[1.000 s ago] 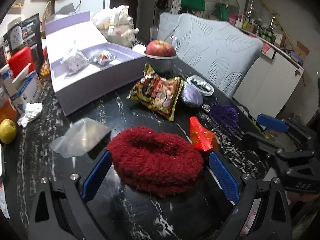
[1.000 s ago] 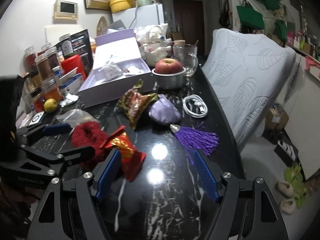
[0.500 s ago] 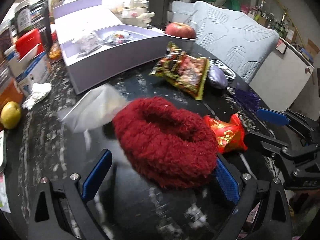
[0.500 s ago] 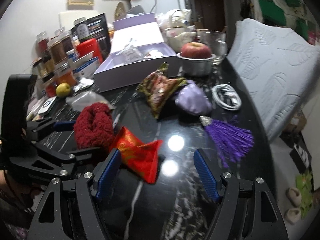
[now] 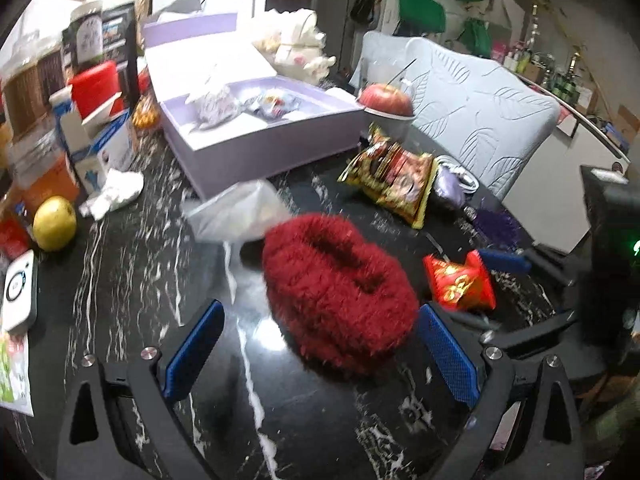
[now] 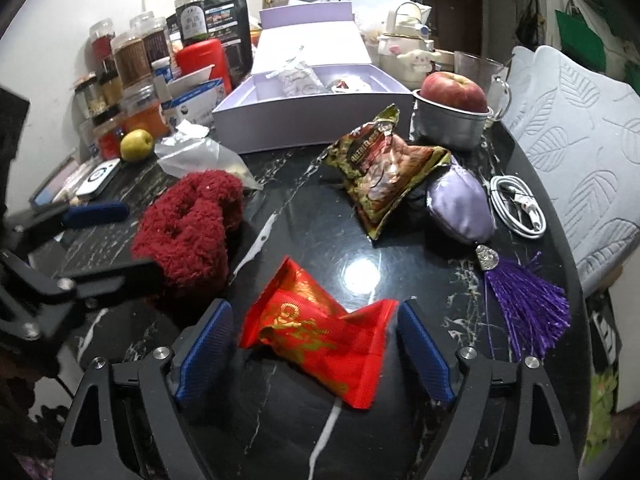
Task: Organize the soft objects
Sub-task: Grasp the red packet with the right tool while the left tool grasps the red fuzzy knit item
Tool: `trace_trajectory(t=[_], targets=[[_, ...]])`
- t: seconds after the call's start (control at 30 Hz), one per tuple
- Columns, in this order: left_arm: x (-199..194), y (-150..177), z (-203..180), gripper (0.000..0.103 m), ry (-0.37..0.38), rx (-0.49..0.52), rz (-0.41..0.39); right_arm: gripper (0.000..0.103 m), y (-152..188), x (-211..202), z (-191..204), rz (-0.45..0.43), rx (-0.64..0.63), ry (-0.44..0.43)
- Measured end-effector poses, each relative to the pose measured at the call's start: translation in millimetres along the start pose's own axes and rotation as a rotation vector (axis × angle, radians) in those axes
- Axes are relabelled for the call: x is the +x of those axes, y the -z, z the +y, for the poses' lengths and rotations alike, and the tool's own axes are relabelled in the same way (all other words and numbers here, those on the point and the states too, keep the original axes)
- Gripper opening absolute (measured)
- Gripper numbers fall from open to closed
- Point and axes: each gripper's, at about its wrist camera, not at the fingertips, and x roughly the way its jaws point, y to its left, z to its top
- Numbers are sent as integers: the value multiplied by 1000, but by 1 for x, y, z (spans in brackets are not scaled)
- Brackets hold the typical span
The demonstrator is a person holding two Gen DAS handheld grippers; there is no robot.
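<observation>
A fuzzy red sock bundle [image 5: 340, 296] lies on the black marble table between the open fingers of my left gripper [image 5: 320, 348]; it also shows in the right wrist view [image 6: 188, 228]. A red foil pouch [image 6: 320, 332] lies between the open fingers of my right gripper [image 6: 312, 348], and shows in the left wrist view [image 5: 460, 282]. A lilac sachet [image 6: 460, 208] with a purple tassel [image 6: 528, 308] and a brown snack bag [image 6: 380, 168] lie further back. The open lilac box [image 5: 256, 136] stands behind.
A clear plastic bag [image 5: 236, 212] lies by the sock. A bowl with an apple [image 6: 452, 108], a white cable [image 6: 516, 204], a yellow fruit [image 5: 54, 222], jars and cartons [image 6: 132, 60] crowd the back and left. The table edge [image 6: 576, 280] runs along the right.
Both grippers moved forward over the table. The red pouch now sits between the right fingers, and the sock bundle sits further in between the left fingers.
</observation>
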Motion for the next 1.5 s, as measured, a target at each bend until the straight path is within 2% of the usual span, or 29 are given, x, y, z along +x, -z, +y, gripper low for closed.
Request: trace_trajectory(t=[0.1,0.17,0.33,0.83,0.87,0.93,1.0,1.1,1.2,1.5], targets=[[3,-5,-4,99,1,20,-6,84,3,3,3,6,-3,22],[9,-9,-7,99,6,28,1,65,5,2,4,-7,-13,55],[19,-12,-12,99,18,39,9,52,7,-3,-7,-17,31,50],[63,-20,-12,99,-2,1,113,50,19,-20,-21,-23,104,59],[63,-20,-11,97,-2,-4,113,50,20,-21,-21,-24,109,59],[62,-19,-11,86,5,-8,98,50,22,-23,-21,-28,113,60],[61,-18,-12,69,-13,4,85,50,24,-26,-19,-34,113,62],[57,-16,-13,50,-19,10,78,50,25,-31,-16,-46,109,63],[51,-13,-13,45,-2,2,72,50,28,-38,-12,-61,107,55],[12,-1,-20,45,12,9,15,50,36,-57,3,-91,103,38]])
